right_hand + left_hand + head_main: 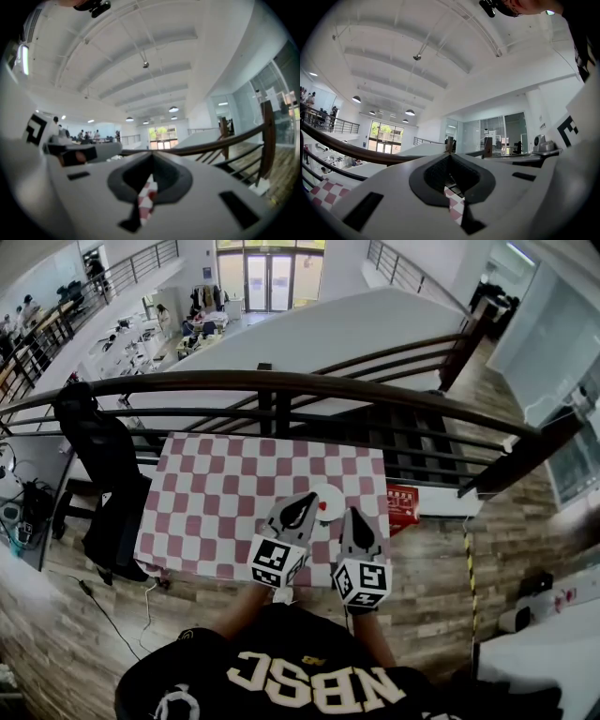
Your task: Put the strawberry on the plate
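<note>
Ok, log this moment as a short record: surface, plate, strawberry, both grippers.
surface: table under a red-and-white checked cloth, behind it a dark railing
plate: small, white, toward the cloth's near right part
strawberry: small red item lying on the plate, too small to detail
left gripper: jaws together, nothing held, tip at the plate's left edge
right gripper: jaws together, nothing held, just nearer the person than the plate
</note>
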Tool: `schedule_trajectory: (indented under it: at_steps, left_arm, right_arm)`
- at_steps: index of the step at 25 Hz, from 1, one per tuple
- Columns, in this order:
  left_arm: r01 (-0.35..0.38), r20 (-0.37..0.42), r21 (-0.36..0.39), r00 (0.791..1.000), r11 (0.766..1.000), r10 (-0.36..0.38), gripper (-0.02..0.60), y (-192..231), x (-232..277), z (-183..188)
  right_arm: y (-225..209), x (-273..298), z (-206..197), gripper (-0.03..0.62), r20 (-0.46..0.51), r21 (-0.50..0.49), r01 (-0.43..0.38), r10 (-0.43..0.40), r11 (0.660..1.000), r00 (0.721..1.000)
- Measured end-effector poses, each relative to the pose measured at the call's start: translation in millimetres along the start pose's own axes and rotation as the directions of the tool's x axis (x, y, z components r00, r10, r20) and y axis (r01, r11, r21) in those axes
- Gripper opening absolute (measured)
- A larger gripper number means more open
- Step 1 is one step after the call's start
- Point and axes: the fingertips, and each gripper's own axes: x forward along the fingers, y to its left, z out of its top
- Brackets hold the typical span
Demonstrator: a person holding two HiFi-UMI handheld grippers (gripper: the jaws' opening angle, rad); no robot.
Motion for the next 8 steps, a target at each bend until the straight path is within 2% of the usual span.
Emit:
schedule_trajectory:
  at_steps: [8]
  left_arm:
    - [-0.009,0.008,0.009,1.000,1.000,0.009,0.009,-13.2,-7.4,-4.6]
  right_arm:
    - [-3.0,-15.8,-4.7,0.018,-0.004,-0.011,0.006,-0.006,1.000,1.000]
